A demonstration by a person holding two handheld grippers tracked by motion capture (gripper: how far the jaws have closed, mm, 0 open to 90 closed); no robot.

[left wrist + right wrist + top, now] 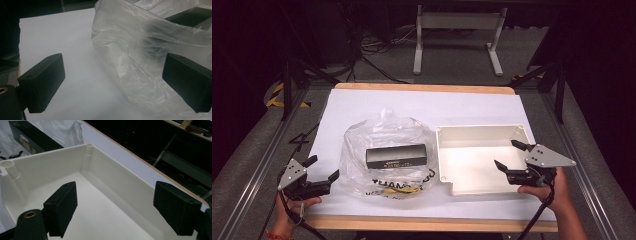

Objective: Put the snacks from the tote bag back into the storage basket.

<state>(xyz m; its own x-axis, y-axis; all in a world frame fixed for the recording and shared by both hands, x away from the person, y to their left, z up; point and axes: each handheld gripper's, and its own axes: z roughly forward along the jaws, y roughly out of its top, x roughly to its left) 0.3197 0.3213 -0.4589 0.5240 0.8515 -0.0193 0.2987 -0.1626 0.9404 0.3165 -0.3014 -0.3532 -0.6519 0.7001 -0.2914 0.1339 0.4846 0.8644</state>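
The black box [396, 156] lies inside the clear plastic bag [384, 157] mid-bench, long axis running left-right, nearer the left hand-held gripper [323, 168], spread at the bag's edge, while the right hand-held gripper [508, 156] hangs spread over the white tray [447, 172].

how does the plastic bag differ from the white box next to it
The plastic bag is clear, soft and crumpled; the white box is opaque, rigid and straight-walled. The bag has a black box inside it, while the white box is open-topped and empty. The bag lies towards the left hand-held gripper, the white box under the right hand-held gripper. Both rest on the white table, side by side.
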